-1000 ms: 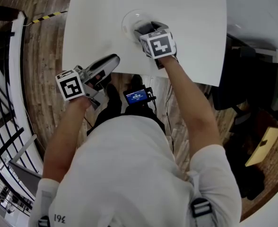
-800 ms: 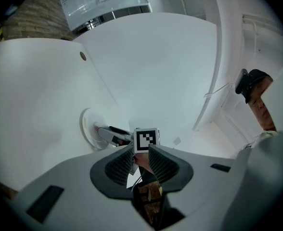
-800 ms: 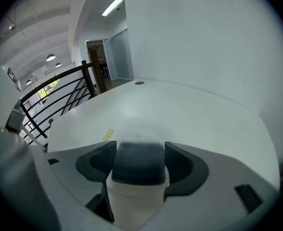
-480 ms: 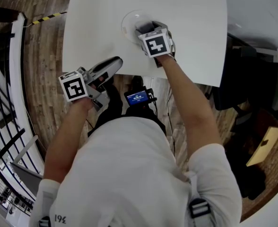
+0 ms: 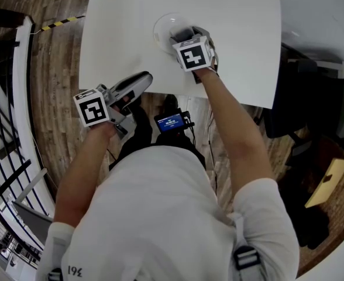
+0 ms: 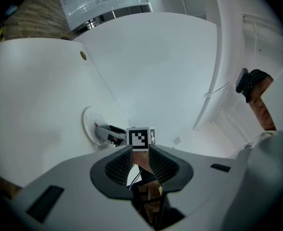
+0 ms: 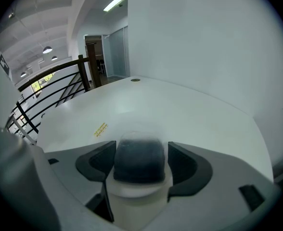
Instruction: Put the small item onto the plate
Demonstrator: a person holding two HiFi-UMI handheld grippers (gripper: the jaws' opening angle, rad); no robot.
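Observation:
A small white plate (image 5: 162,23) lies on the white table (image 5: 242,34), a little in from its near edge. My right gripper (image 5: 181,34) reaches over the plate. In the right gripper view a small dark, rounded item (image 7: 139,159) fills the gap between both pads, and my right gripper (image 7: 140,154) is shut on it just above the white plate. The left gripper view shows those fingers (image 6: 108,134) over the plate (image 6: 87,123). My left gripper (image 5: 141,78) hovers at the table's near edge, away from the plate. Its jaws stand nearly together and hold nothing (image 6: 140,150).
The table's near edge runs just under both grippers. A device with a blue screen (image 5: 171,120) hangs at the person's waist. A black railing (image 5: 8,133) stands on the wooden floor at the left. A yellow sticker (image 7: 100,128) and a round grommet (image 7: 135,80) mark the tabletop.
The right gripper has shifted slightly over the plate, still holding the dark item. The left gripper has edged a little toward the table.

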